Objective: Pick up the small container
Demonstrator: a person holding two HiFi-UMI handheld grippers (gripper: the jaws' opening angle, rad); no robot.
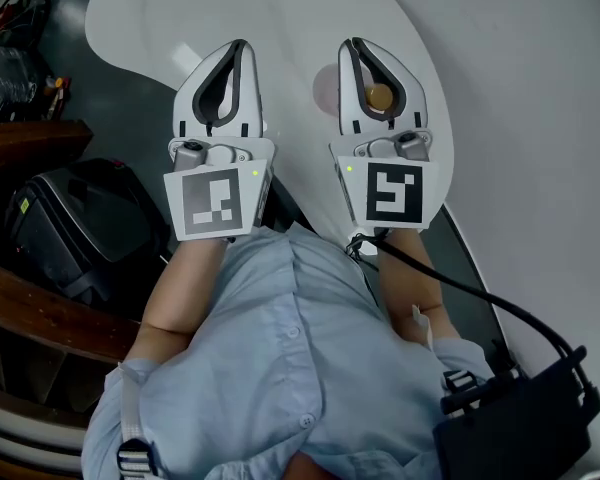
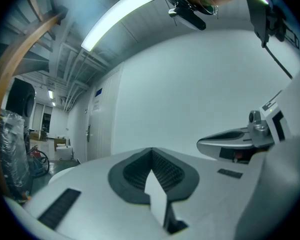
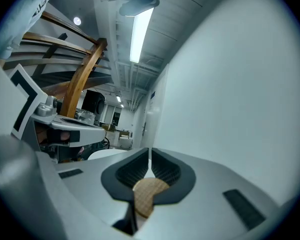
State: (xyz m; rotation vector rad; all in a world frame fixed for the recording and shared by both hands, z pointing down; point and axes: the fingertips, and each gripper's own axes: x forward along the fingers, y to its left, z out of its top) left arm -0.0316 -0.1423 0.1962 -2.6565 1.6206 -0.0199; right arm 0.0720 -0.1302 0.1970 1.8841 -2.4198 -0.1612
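Note:
The small container (image 1: pixel 378 96) has a tan round lid and a pinkish see-through body, and it stands on the white table (image 1: pixel 500 58). I see it through the loop of my right gripper (image 1: pixel 355 44), which hovers above it with its jaw tips together. In the right gripper view the tan lid (image 3: pixel 145 194) shows in the gap behind the shut tips of the right gripper (image 3: pixel 149 154); no pad presses on it. My left gripper (image 1: pixel 238 46) is held beside it, a little to the left, shut and empty. In the left gripper view the left gripper (image 2: pixel 151 151) shows only white table through its gap.
The table's curved edge (image 1: pixel 130 63) runs just left of the left gripper, with dark floor beyond. A black bag (image 1: pixel 70 218) and wooden rails (image 1: pixel 40 138) lie to the left. A black box (image 1: pixel 525 423) with a cable (image 1: pixel 460 288) hangs at the person's right side.

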